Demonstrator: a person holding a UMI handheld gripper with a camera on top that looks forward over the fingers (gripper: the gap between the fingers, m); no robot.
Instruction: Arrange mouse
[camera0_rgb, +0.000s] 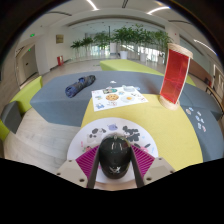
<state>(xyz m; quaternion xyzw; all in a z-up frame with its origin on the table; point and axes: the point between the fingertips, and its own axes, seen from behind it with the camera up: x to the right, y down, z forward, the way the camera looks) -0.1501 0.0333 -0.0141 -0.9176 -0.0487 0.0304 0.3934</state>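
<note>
A black computer mouse (115, 153) sits between my two fingers, its rounded back facing me. My gripper (115, 162) is shut on the mouse, the dark fingers (94, 167) pressing on its left and right sides, with the pink pads spread out at either side. Under and just ahead of the mouse lies a round white mat (108, 130) with small dark prints, on the yellow table top (160, 125). I cannot tell whether the mouse rests on the mat or is held just above it.
Farther along the yellow table lies a white sheet (117, 97) with small pictures. A red upright sign (175, 75) stands to the right. A dark blue bag (80, 86) lies on the grey floor to the left. Green plants (130, 38) stand at the back.
</note>
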